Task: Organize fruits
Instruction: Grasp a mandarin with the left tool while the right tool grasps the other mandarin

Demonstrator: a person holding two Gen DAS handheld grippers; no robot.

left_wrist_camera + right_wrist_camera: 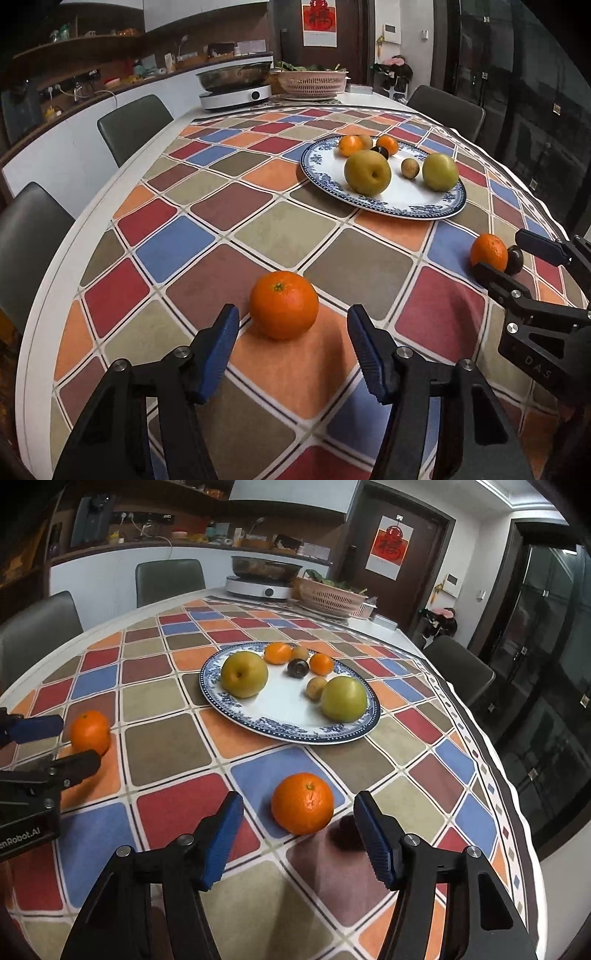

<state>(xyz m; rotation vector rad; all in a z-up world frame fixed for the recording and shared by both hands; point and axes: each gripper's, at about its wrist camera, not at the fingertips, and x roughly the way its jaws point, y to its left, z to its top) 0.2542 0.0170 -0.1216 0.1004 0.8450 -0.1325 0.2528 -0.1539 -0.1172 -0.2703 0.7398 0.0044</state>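
Checkered tablecloth (236, 206) carries a plate (406, 203) of fruit. Left gripper (293, 350) stands with jaws apart just short of one orange (283, 304), untouched. Right gripper (298, 834) likewise faces another orange (303, 803).

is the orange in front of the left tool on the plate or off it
Off it: the orange sits on the tablecloth, apart from the plate.

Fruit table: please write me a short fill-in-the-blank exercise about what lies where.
1. Both pears lie on the blue-rimmed ___.
2. Off it, on the checked cloth, lie ___ oranges.
3. The jaws of the left gripper and the right gripper stand ___, gripping nothing.

Missing words: plate; two; open.
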